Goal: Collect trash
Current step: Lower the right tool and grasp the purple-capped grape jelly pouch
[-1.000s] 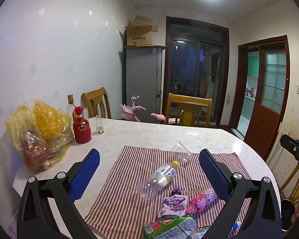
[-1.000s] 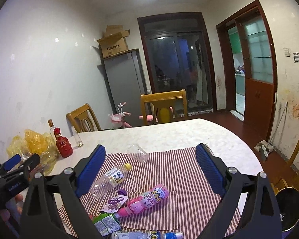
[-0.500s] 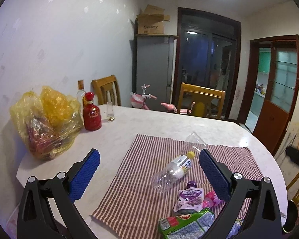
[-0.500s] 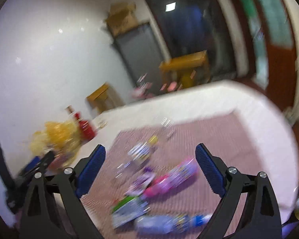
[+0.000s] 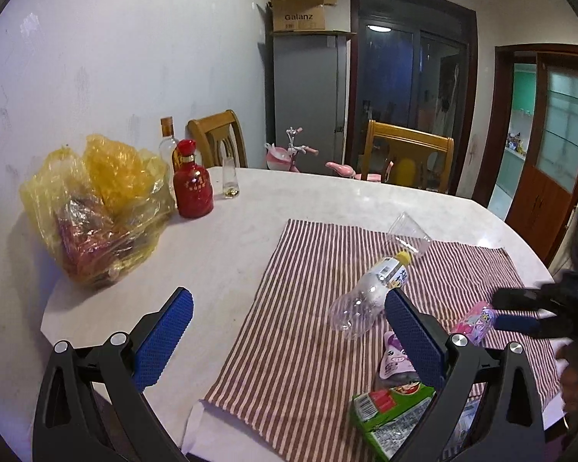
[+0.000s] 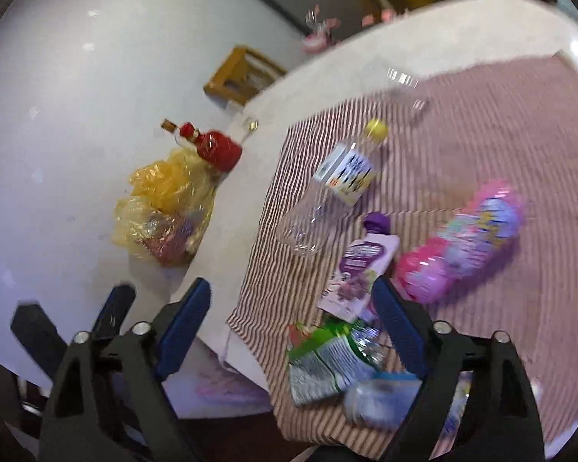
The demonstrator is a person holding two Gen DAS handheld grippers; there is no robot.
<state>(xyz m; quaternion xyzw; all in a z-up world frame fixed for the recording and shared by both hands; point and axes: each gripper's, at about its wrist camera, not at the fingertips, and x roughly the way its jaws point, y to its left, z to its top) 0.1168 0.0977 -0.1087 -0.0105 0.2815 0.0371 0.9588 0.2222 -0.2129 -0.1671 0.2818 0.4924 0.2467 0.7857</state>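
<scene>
clear bottle (image 5: pixel 370 295) lies flat, yellow cap toward the table's far side.

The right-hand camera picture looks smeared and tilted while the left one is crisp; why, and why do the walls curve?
Right wrist view: motion blur streaks the striped red-and-white cloth and the pink plastic bottle, and the scene sits tilted, which fits a moving, turning camera. Left wrist view: sharp, the box lettering reads clearly; only the far-right edge is smeared. Both views: the fisheye lens bends straight lines and darkens the corners.

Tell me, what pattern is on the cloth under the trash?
The cloth has narrow dark red and white stripes, clearest in the left wrist view.
</scene>
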